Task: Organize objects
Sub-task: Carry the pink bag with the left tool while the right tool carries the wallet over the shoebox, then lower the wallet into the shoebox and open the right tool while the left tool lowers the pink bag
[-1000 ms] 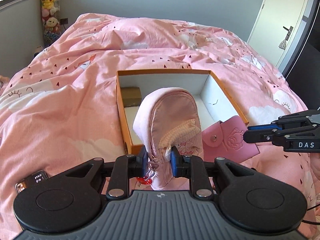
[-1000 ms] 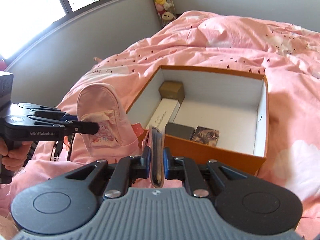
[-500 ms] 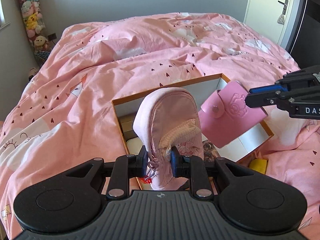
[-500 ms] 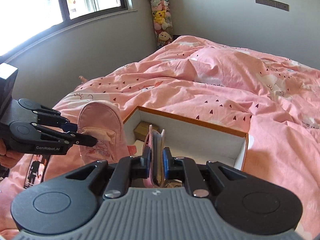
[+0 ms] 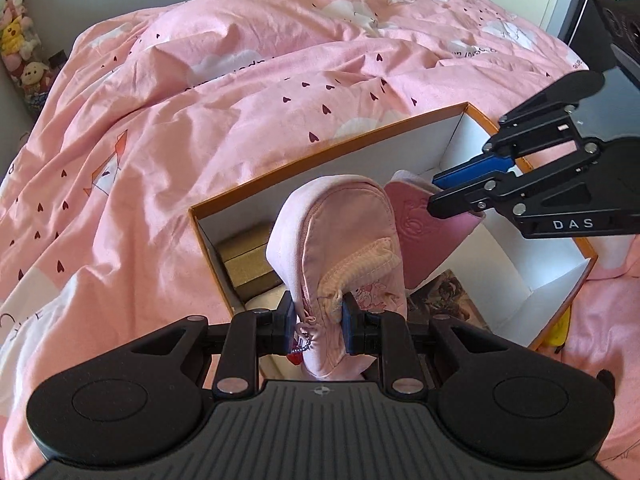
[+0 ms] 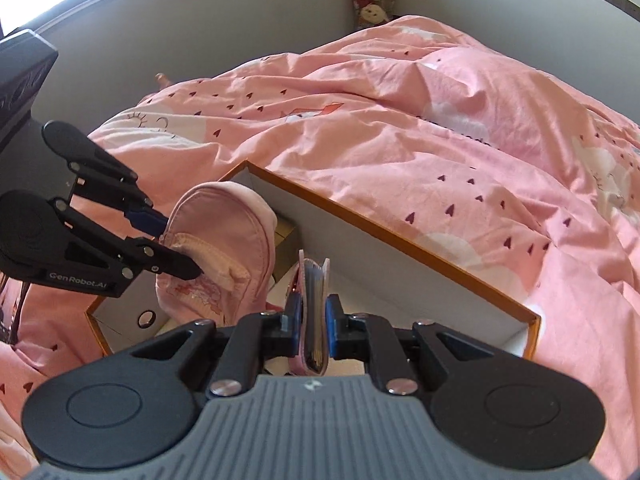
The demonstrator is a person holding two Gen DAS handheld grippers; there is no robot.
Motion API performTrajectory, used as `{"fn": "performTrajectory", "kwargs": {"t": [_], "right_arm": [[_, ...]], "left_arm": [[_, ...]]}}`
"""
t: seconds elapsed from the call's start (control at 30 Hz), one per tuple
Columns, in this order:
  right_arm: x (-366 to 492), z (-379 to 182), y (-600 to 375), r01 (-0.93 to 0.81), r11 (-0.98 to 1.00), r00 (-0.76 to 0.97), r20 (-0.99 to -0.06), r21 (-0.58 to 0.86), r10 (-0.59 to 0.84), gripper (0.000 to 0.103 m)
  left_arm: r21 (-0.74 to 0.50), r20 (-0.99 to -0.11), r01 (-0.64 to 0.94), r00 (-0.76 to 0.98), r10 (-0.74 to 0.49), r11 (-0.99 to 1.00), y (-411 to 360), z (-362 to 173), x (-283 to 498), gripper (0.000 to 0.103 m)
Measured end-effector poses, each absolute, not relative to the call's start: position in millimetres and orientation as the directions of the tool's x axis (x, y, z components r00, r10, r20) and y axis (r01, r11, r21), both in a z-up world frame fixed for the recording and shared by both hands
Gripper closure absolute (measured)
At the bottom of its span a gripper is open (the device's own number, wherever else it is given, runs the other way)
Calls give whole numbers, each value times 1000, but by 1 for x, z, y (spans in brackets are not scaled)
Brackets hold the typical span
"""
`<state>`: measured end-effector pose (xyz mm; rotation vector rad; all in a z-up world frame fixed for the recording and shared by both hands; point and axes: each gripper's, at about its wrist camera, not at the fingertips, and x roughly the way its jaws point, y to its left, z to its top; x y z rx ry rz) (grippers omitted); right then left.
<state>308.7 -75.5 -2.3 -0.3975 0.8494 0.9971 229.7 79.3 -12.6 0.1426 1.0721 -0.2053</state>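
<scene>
My left gripper [image 5: 318,318] is shut on a pale pink zip pouch [image 5: 344,240], held upright over the near left part of an orange box with white inside walls [image 5: 360,136]. My right gripper [image 6: 312,318] is shut on a pink wallet [image 6: 314,308], held over the box's middle. In the left wrist view the right gripper [image 5: 452,192] and the wallet [image 5: 428,232] sit just right of the pouch. In the right wrist view the left gripper [image 6: 176,248] and the pouch [image 6: 224,256] are on the left.
The box [image 6: 400,240] lies on a bed with a pink quilt [image 5: 200,100]. Inside it are a brown carton [image 5: 248,264] and a picture card [image 5: 444,296]. A yellow thing [image 5: 562,324] lies outside the box's right corner. Plush toys [image 5: 20,56] hang on the wall.
Both grippers have moved forward and down over the box with their loads. The wallet now hangs lower inside the box, close beside the pouch.
</scene>
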Motion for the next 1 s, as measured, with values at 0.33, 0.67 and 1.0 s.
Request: {"fn": "performTrajectory", "kwargs": {"t": [0.33, 0.67, 1.0], "right_arm": [[345, -36, -35, -923, 363, 99, -836, 125, 539, 90], [330, -43, -15, -947, 291, 278, -795, -135, 539, 85], [312, -66, -9, -915, 227, 403, -780, -333, 479, 86]], "left_arm": [[46, -911, 305, 403, -85, 951, 85, -23, 248, 78], [26, -917, 270, 389, -84, 963, 95, -30, 265, 77], [20, -923, 277, 373, -89, 961, 96, -33, 271, 77]]}}
